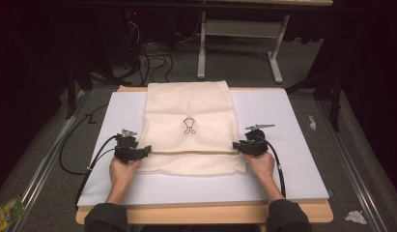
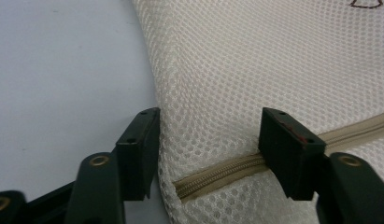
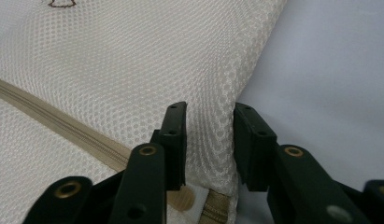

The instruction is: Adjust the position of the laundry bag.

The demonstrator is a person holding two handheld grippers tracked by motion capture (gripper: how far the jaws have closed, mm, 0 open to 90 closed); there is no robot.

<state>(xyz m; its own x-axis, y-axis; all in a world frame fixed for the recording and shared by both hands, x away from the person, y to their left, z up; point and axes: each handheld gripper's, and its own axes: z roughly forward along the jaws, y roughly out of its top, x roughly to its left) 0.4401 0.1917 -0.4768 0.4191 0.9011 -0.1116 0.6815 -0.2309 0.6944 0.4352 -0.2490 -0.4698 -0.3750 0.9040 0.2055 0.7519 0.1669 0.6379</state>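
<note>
White table (image 1: 292,145) | left tool (image 2: 210,140) partly open astride mesh bag (image 1: 189,130) edge | right tool (image 3: 209,140) narrow, pinching bag edge

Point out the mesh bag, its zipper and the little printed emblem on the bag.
mesh bag (image 1: 186,99): high view, on its upper cream panel.
zipper (image 2: 217,173): left gripper view, on the beige teeth near its end.
printed emblem (image 1: 189,125): high view, on the dark outline at the bag's middle.
</note>
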